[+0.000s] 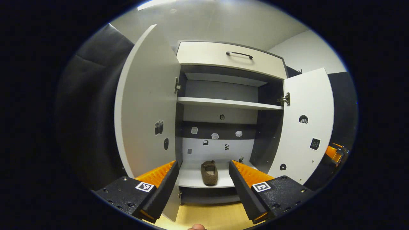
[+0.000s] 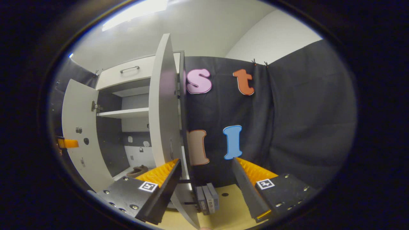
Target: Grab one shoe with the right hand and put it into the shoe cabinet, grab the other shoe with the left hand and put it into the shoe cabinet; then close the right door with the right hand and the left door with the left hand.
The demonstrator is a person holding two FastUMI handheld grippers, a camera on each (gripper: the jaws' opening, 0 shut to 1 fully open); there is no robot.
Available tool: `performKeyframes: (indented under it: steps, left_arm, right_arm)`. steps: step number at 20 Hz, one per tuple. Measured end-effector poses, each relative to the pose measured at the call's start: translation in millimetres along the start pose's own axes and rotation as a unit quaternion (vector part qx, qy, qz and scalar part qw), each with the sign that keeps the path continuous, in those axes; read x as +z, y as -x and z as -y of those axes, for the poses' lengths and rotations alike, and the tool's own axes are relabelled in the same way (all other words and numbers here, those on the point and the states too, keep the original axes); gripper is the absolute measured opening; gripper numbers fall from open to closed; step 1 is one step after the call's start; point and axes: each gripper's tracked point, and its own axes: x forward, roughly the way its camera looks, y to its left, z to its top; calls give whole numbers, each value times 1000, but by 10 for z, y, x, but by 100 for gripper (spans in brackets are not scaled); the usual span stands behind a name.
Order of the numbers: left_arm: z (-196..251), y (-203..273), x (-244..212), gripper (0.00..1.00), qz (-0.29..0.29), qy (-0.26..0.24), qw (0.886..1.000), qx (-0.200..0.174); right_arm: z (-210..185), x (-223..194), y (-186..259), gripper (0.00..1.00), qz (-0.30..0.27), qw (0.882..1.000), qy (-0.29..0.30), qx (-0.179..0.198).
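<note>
I have the shoe cabinet (image 1: 230,60) in front of me with both doors swung wide. The left door (image 1: 147,105) stands open beside the left gripper; the right door (image 2: 163,105) shows edge-on just ahead of the right gripper. One brown shoe (image 1: 209,172) lies on the bottom shelf (image 1: 191,177), toe toward the back; I cannot see a second shoe on that shelf from here.

Judgement: the step in hand looks like closing the right door. To do it well I should bring the right fingers behind the door's outer face, push near the free edge rather than by the hinge (image 1: 284,99), and sweep steadily so it doesn't rebound.

Right gripper (image 2: 206,166): spread wide, holding nothing, door edge between its fingers but untouched. Left gripper (image 1: 203,167): spread wide, empty, aimed at the shoe.
</note>
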Motion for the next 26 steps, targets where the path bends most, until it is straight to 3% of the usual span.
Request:
performKeyframes:
  steps: [1,3,12,13,14,17,18,21,24,26]
  left_arm:
    - [11,14,-8,92,1,1,1000,0]
    - [15,69,-7,99,2,3,1000,1]
    - [-89,382,52,92,19,19,999,30]
    - [-106,422,45,96,22,22,999,32]
    - [-103,461,42,93,24,25,999,32]
    - [-119,548,6,96,24,35,999,31]
    - [-155,591,-9,92,24,36,998,35]
    - [-269,692,-36,96,24,42,998,46]
    - [-350,742,-62,92,21,46,997,56]
    - [-393,786,-55,96,21,48,997,57]
  right_arm:
    - [-43,-10,2,96,-2,1000,-2,10]
    - [-193,-8,-20,96,-3,1000,2,30]
    - [-1142,-180,-77,96,-13,992,-5,127]
    - [-1263,-209,-69,96,-13,990,1,140]
    - [-1367,-236,-53,96,-15,988,5,153]
    - [-1698,-273,84,97,-15,979,-10,202]
    - [-1756,-266,107,97,-13,979,-8,205]
    - [-1858,-282,169,97,-11,977,1,211]
    - [-1908,-321,206,97,-16,976,-1,215]
    - [-1937,-326,218,97,-17,976,-6,217]
